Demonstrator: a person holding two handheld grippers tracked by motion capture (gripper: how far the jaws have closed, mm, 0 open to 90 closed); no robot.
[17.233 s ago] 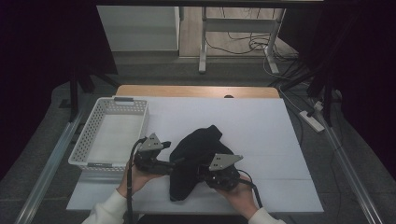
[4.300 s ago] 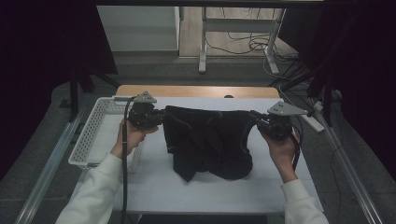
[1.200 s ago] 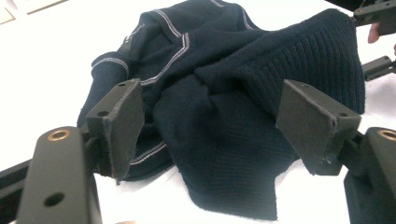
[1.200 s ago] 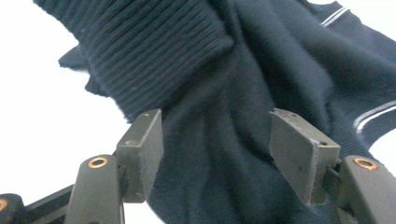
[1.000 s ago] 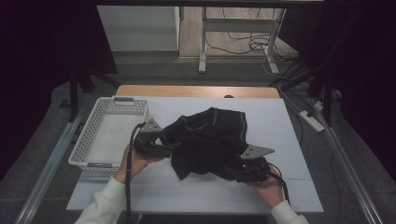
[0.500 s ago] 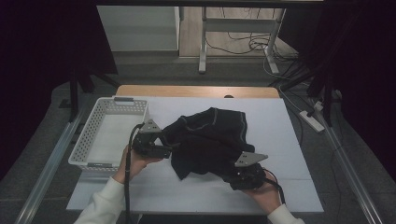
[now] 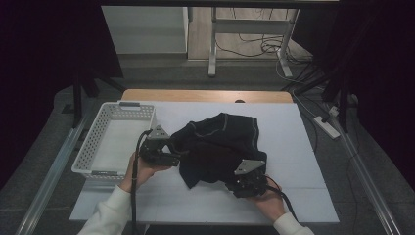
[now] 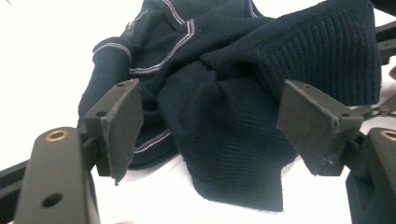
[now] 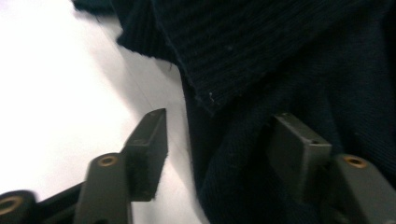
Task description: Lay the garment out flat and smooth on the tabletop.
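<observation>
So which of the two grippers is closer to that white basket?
The left. The left gripper sits just beside the white basket, near its right wall. The right gripper is across the dark knit garment, at its near right edge.

A lab or recording studio — black curtains (image 7: 44, 58) at 9 and 3 o'clock close in a white-covered bench (image 7: 293, 147), loose cables (image 7: 254, 46) trail across the floor at 12, and a power strip (image 7: 329, 126) lies at 2.
</observation>
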